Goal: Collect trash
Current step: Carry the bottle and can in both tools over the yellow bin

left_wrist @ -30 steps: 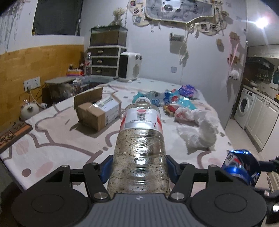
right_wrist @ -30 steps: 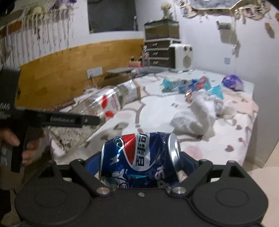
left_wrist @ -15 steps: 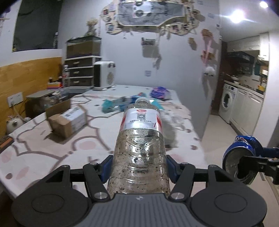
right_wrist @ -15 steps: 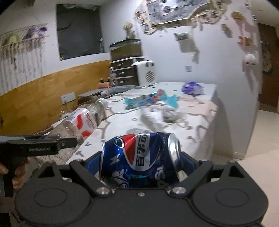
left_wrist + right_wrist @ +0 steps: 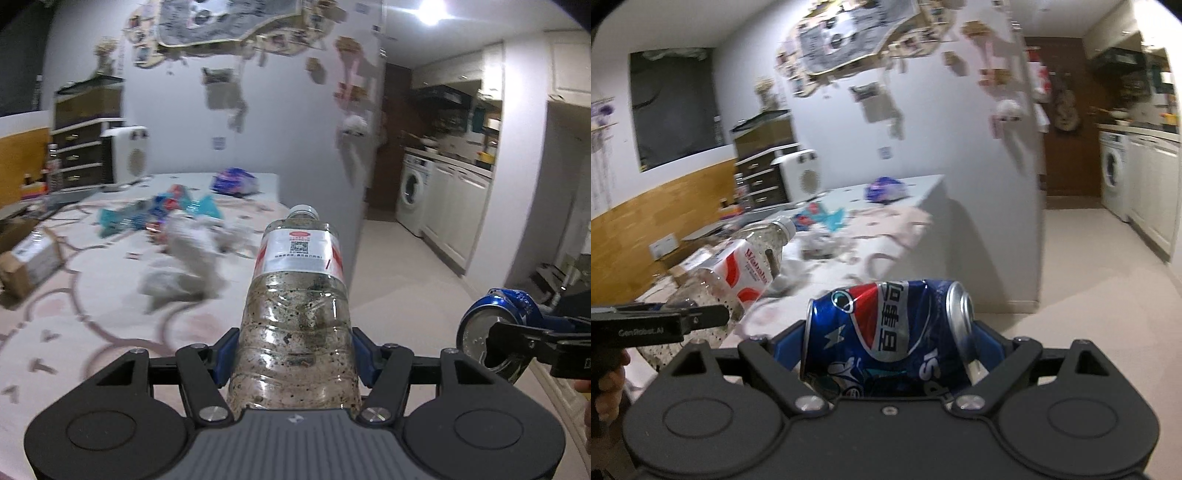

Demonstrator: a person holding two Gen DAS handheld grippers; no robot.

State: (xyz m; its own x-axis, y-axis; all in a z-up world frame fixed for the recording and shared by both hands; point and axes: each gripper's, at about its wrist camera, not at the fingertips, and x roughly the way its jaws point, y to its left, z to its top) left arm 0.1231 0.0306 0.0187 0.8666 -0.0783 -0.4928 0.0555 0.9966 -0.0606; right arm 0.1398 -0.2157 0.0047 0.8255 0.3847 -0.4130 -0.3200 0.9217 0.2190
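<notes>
Left tool (image 5: 293, 354) clamped on one clear grimy plastic bottle (image 5: 295, 314), right tool (image 5: 886, 350) clamped on one dented blue soda can (image 5: 886, 332), a hand (image 5: 607, 387) seen only by right wrist

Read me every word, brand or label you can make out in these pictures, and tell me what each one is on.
"GenRobot.AI": side of the left hand-held gripper.
"Wahaha": red and white label of the plastic bottle.
"百事" and part of "PEPSI": blue can.
QR code and small print on the bottle label: too small to read.

One plastic bottle (image 5: 295, 314) sits in the left claw (image 5: 293, 354), one crushed can (image 5: 886, 332) in the right claw (image 5: 886, 354); one cardboard box (image 5: 27, 258) lies far left.
</notes>
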